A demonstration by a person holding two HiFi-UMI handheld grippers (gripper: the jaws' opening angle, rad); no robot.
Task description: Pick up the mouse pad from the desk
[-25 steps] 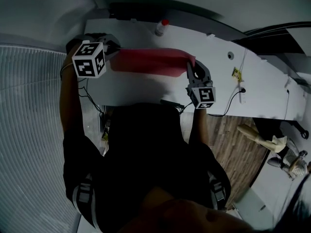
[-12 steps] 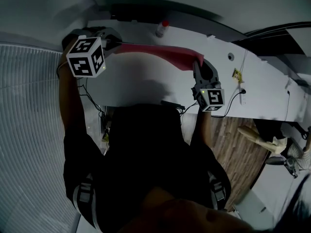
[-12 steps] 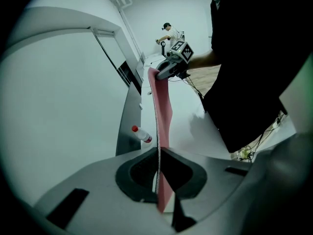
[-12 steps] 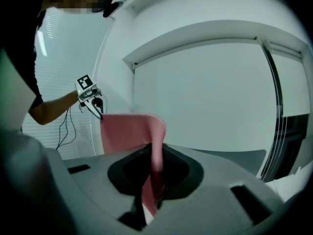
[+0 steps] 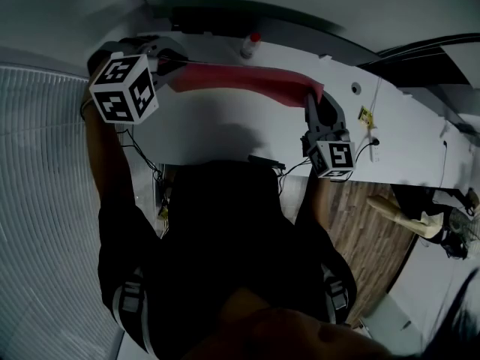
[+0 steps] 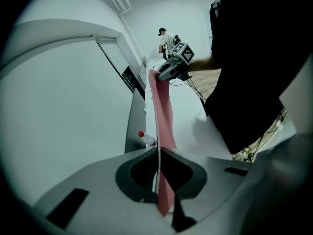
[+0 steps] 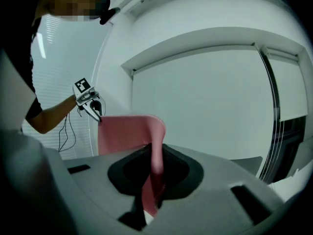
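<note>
**White bench [image 5: 225,137] below, mouse pad [image 5: 240,81] slung clear of it**

Long axis runs left to right: left gripper [image 5: 166,64] fingers pinched tight on one end, right gripper [image 5: 311,96] fingers clamped on the other. Neither nearer; further lift likely wants both rising evenly

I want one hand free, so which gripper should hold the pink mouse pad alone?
Left, probably. The left gripper is shut on the mouse pad, which runs straight through its jaws and out the near side. The right gripper pinches a curled end, a likely weaker hold.
</note>
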